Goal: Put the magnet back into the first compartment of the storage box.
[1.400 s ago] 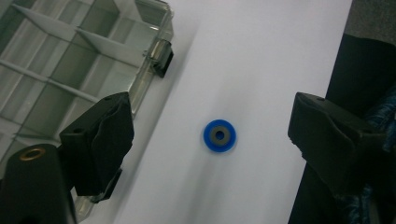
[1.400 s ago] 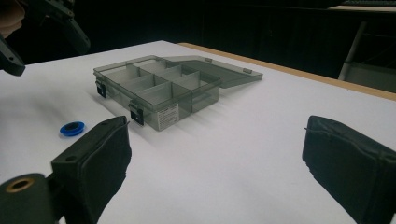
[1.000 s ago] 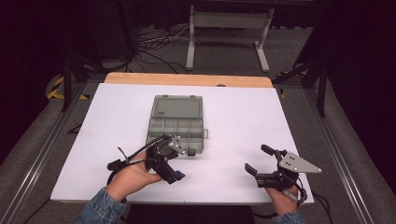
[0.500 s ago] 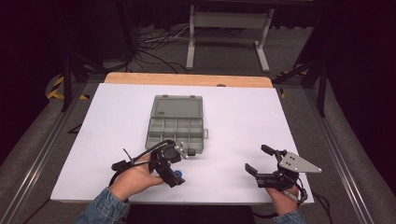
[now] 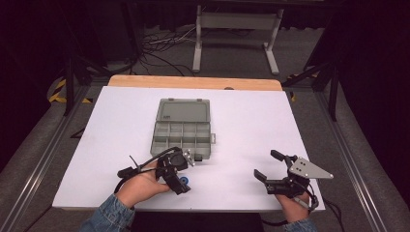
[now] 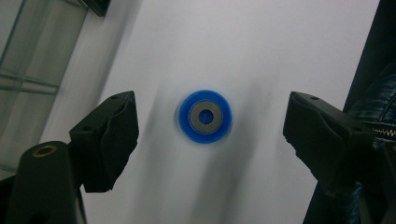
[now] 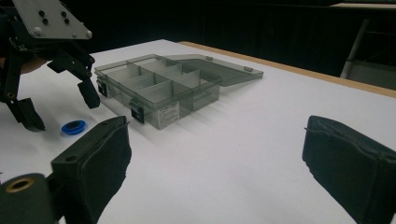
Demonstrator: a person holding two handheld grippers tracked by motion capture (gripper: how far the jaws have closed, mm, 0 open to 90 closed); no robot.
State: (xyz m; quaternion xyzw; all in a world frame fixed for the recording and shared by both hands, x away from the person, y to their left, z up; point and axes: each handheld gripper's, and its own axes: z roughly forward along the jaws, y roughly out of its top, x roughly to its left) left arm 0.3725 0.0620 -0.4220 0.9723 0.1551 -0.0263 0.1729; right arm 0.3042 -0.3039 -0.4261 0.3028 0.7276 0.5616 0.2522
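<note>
Left gripper (image 6: 210, 126), jaws just closing, straddles one blue ring (image 6: 205, 116).

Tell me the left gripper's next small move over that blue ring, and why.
Probably lower it a little further and close. The left gripper has open jaws, just narrowing, either side of the blue ring, which lies flat on the white table, untouched by either pad. The open organizer box beside it looks the likely destination.

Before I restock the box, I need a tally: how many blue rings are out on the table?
1: the blue ring lies flat on the white table, between the left gripper's open jaws, near the organizer box.
</note>
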